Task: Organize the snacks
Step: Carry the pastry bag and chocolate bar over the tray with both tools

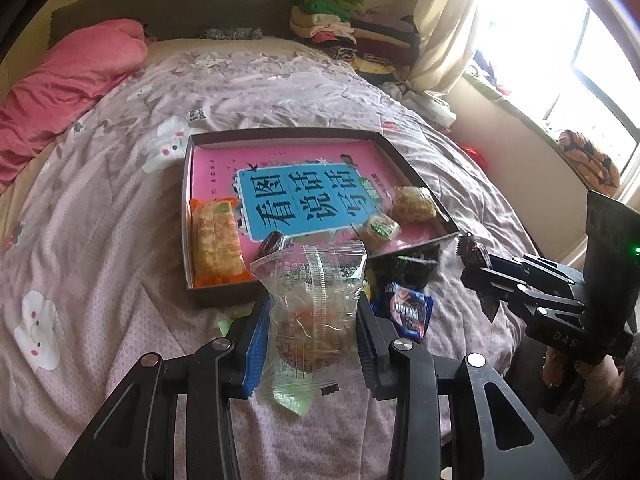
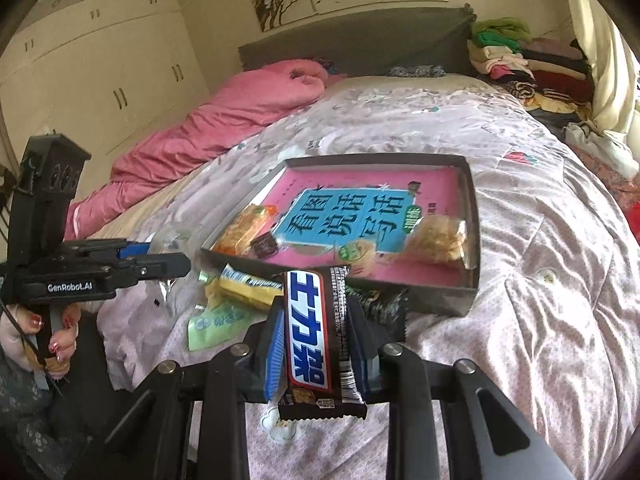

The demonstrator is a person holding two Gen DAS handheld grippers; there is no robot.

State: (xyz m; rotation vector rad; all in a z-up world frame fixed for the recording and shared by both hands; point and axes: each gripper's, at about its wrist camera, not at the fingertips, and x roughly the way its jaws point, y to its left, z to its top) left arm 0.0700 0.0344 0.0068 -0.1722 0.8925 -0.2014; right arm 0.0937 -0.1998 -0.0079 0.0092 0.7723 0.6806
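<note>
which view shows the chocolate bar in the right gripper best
The right wrist view: the chocolate bar stands front and centre between the right gripper's fingers, label readable. The left wrist view catches only its dark end, far to the right.

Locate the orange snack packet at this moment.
The orange snack packet lies inside the shallow box on the bed, against its left wall in the left wrist view, left of the small dark candy.

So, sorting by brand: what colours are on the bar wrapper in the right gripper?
Brown chocolate bar wrapper, blue-and-white lettering edged red; right wrist view.
</note>
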